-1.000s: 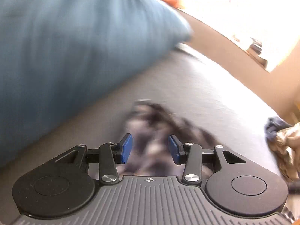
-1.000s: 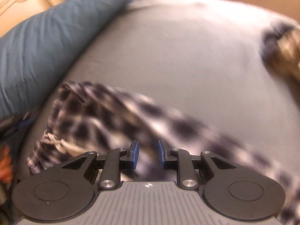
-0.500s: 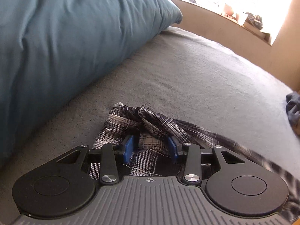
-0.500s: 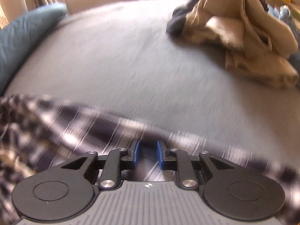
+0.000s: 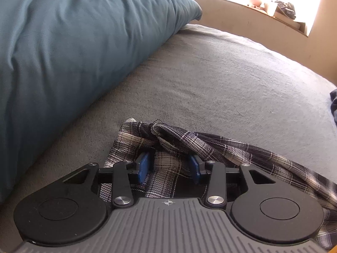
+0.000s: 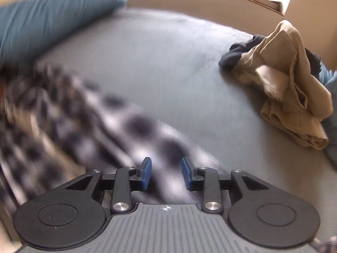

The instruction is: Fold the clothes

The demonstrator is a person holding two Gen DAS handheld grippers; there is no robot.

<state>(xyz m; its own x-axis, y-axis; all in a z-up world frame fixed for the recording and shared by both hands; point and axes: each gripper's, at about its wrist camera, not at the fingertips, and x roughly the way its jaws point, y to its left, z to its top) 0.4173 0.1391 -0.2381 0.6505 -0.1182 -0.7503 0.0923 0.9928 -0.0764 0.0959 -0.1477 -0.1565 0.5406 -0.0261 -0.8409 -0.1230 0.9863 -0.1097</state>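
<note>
Since half a second ago my right tongs (image 6: 166, 174) have spread off the plaid shirt (image 5: 168, 158) lying bunched on the bed (image 5: 221, 80), left tongs (image 5: 169, 169) apart too, so I fear twisted cloth creasing.

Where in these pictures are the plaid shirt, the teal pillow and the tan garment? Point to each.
plaid shirt (image 5: 168, 166): left wrist view, flat panel between the gripper fingers.
teal pillow (image 5: 69, 48): left wrist view, middle of its broad side.
tan garment (image 6: 294, 97): right wrist view, centre of the crumpled heap.
</note>
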